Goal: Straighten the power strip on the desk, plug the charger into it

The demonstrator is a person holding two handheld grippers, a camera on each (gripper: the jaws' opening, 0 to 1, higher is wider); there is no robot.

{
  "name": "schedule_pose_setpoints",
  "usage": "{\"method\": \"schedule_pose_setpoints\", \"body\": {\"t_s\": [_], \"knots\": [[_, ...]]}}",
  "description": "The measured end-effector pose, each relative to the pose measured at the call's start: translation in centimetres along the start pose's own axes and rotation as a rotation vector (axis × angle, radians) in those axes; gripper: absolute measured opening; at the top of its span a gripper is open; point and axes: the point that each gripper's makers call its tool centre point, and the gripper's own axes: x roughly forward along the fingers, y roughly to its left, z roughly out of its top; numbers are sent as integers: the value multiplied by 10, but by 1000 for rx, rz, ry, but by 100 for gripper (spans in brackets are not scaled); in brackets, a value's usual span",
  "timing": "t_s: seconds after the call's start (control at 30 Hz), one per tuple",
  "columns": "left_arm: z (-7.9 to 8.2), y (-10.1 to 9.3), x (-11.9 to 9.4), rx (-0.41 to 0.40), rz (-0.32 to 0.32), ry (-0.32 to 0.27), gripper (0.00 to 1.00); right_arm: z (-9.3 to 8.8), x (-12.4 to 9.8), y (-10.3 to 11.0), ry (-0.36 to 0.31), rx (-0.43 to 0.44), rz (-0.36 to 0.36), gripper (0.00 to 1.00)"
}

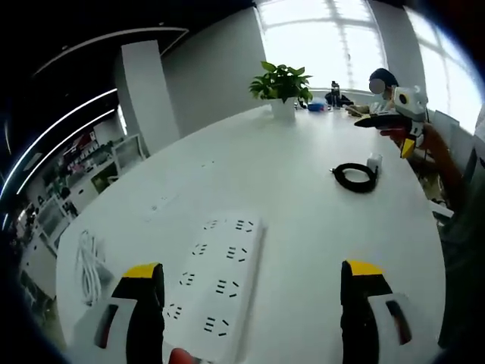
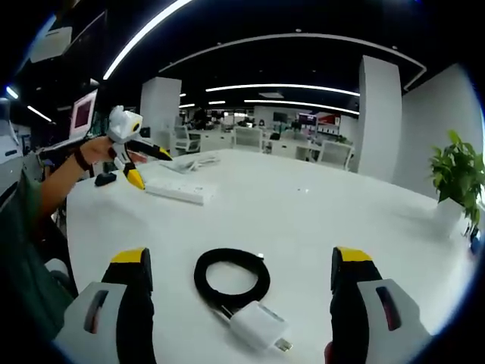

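Both tongs gape over glossy table (image 1: 303,152): slab-like power strip (image 1: 220,277), boxy charger (image 2: 258,326).

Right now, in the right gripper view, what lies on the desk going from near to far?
White charger → coiled black cable → white power strip under the left gripper → bundled white cord → office chairs beyond the desk's far edge.

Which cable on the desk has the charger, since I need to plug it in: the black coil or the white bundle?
The black coiled cable: the white charger block lies at its end between the right gripper's jaws.
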Motion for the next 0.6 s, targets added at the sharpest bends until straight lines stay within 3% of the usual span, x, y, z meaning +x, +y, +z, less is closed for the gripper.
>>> {"method": "schedule_pose_setpoints", "body": {"t_s": [0.6], "knots": [[-9, 8, 14, 15, -86, 58, 99, -1, 4, 0, 2, -1, 4, 98]]}}
